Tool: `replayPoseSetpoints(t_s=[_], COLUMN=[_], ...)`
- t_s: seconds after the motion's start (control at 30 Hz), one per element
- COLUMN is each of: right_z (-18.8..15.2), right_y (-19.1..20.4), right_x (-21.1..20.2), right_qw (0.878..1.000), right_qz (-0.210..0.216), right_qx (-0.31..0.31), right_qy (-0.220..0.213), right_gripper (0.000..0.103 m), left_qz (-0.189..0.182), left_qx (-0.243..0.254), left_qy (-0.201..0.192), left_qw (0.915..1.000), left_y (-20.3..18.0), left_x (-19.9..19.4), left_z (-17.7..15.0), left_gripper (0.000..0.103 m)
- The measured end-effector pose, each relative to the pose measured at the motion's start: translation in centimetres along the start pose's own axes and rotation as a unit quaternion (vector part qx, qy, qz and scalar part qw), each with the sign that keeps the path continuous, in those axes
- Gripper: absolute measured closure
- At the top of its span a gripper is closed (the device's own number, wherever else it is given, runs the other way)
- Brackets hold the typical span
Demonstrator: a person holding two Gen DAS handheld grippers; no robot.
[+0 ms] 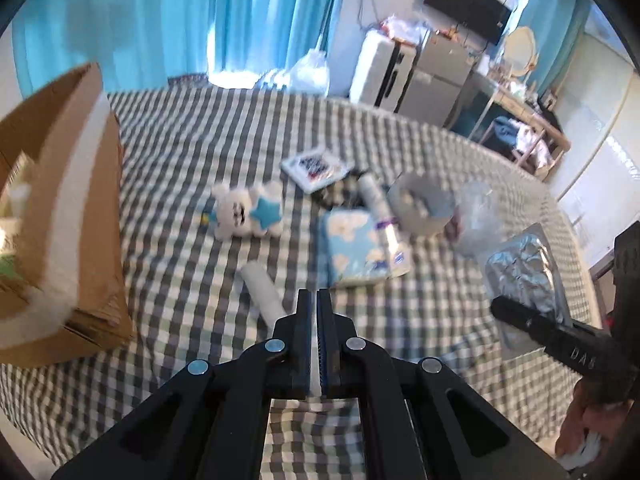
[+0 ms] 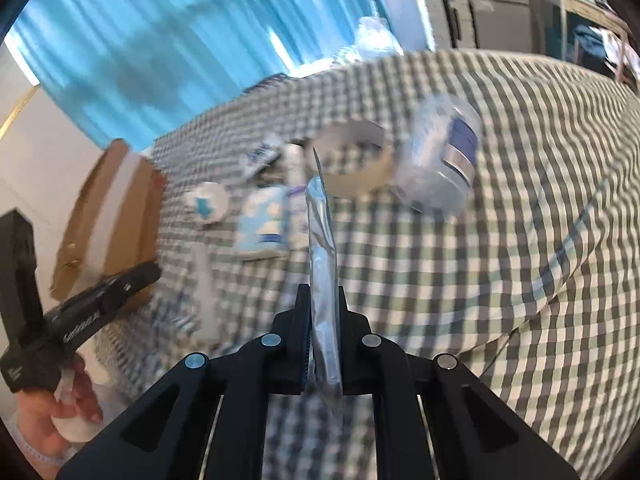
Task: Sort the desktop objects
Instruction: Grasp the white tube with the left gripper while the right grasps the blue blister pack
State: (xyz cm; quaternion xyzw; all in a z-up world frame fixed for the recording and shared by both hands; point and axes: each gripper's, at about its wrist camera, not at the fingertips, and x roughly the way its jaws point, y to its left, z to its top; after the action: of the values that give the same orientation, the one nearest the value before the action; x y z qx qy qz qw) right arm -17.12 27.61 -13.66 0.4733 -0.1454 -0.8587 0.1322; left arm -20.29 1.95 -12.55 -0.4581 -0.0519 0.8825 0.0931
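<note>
My right gripper (image 2: 323,292) is shut on a silver foil blister pack (image 2: 322,248), which stands edge-on between its pads, lifted above the checked cloth. In the left wrist view that foil pack (image 1: 524,276) hangs at the right. My left gripper (image 1: 315,296) is shut above the cloth. A thin white strip shows between its pads, and I cannot tell what it is. Ahead of it lie a white tube (image 1: 262,288), a blue cloud-print tissue pack (image 1: 356,244), a white plush toy with a blue star (image 1: 248,212) and a round tin (image 1: 420,208).
An open cardboard box (image 1: 72,220) stands at the left on the checked cloth (image 1: 180,140). A white card (image 1: 318,168), a labelled tube (image 1: 378,204) and a clear plastic bag (image 1: 476,216) lie further back. Blue curtains, a fridge and a desk stand behind. A hand (image 2: 60,400) holds the left gripper.
</note>
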Motion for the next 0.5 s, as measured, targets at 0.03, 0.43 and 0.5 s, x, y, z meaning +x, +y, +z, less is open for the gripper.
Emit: replayPoseSetpoints(t_s=[0.03,0.43,0.5], right_z=[0.1,-2.2,-2.2], right_y=[0.7,4.3,4.4], right_x=[-0.8,-7.6,-6.5], right_qw=[1.0,0.998,0.999], right_qz=[0.001,-0.009,-0.009], right_qx=[-0.006,-0.034,-0.034], right_qy=[-0.008,-0.049,-0.039], right_gripper=[0.094,0.094,0.094], left_qz=[0.0,0.003,-0.002], left_qx=[0.001,-0.047,-0.071], left_qy=[-0.008,0.026,0.032], left_qw=[1.0,0.9985,0.997], left_y=[-0.1,1.5,1.9], left_x=[-1.0,-0.9,0.4], left_z=[0.3,-2.2,-2.8], left_gripper=[0.1,0.046,0.046])
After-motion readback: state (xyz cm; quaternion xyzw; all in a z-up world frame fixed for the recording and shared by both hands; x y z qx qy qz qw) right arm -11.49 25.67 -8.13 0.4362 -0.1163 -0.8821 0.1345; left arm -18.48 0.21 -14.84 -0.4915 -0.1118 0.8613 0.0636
